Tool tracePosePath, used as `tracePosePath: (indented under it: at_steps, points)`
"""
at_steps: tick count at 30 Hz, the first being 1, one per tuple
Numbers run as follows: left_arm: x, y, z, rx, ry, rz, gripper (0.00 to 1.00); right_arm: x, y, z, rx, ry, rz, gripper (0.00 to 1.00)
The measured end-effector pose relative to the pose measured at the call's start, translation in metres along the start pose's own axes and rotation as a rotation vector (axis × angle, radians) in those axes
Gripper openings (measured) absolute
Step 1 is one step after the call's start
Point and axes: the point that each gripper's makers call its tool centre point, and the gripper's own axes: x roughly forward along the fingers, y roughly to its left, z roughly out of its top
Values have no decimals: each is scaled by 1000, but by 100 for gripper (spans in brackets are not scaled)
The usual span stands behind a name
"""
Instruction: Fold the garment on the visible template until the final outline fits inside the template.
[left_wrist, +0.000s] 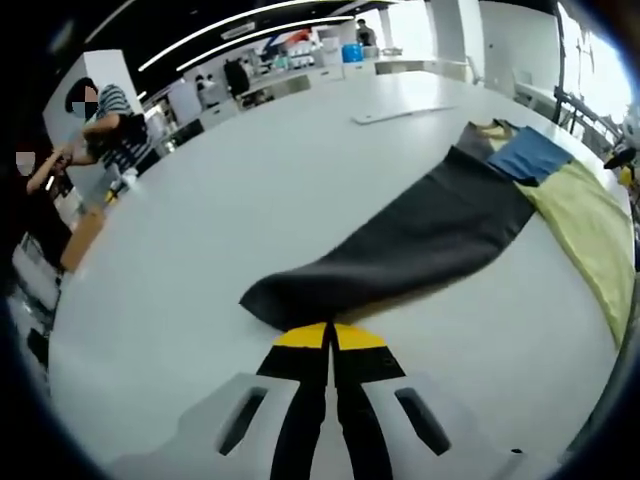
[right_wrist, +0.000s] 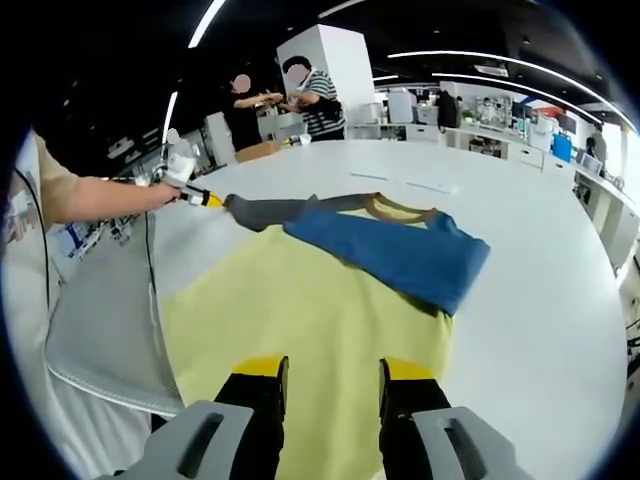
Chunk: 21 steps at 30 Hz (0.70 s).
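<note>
A long dark grey garment (left_wrist: 440, 235) lies stretched across the white table (left_wrist: 250, 200). My left gripper (left_wrist: 330, 336) has its yellow-tipped jaws pressed together on the garment's near end. The garment's far end reaches a blue cloth (left_wrist: 530, 155) and a pale yellow sheet (left_wrist: 590, 230). In the right gripper view, my right gripper (right_wrist: 335, 372) stands open low over the yellow sheet (right_wrist: 300, 300), with nothing between its jaws. Beyond it lies the blue cloth (right_wrist: 400, 255). Past that, the dark grey garment (right_wrist: 270, 210) runs left to the left gripper (right_wrist: 203, 197), held in a person's hand.
A grey mesh chair back (right_wrist: 100, 330) stands at the table's edge on the left. A tan loop of fabric (right_wrist: 400, 210) shows behind the blue cloth. A flat white strip (left_wrist: 400, 114) lies farther back on the table. Two people (right_wrist: 290, 95) stand at its far side.
</note>
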Motion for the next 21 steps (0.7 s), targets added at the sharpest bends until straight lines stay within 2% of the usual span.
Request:
tracePosePath:
  at_steps: [11, 21]
  points:
    - [-16, 7, 1, -24, -12, 34, 0, -4, 0, -1, -5, -6, 7, 33]
    - [-28, 8, 15, -26, -43, 68, 0, -11, -2, -5, 1, -17, 8, 33]
